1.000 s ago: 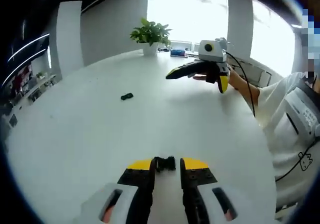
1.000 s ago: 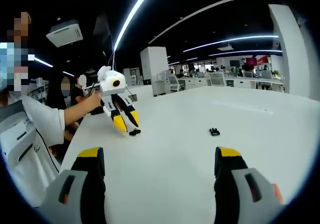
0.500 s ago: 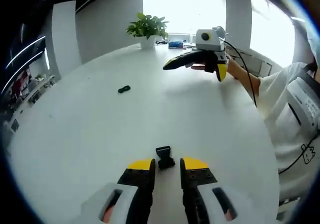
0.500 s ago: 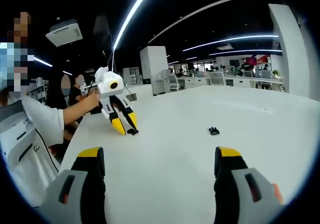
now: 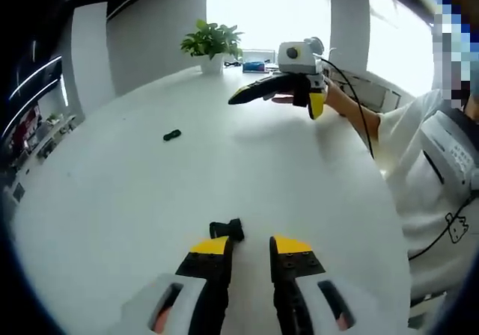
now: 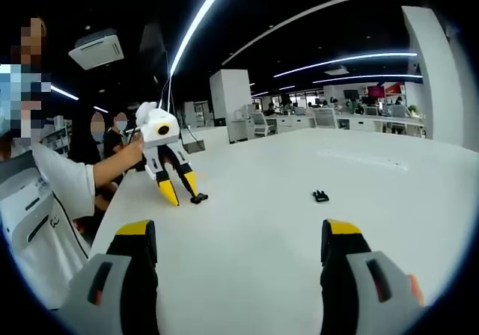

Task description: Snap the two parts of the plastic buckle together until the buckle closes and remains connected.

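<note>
On the white counter point(image 5: 135, 200) our two buckle parts point(image 5: 227, 230) point(image 5: 172, 134) lie well apart, not snapped yet. Our left hand-held gripper point(image 5: 248, 247) and right hand-held gripper point(image 6: 239, 234) are both spread and pinch nothing.

Two low, facing views over one table point(image 5: 135, 193)

The left gripper point(image 5: 249, 247) is held low with jaws narrowly parted; the right gripper point(image 6: 238, 234) is held wide open.
</note>
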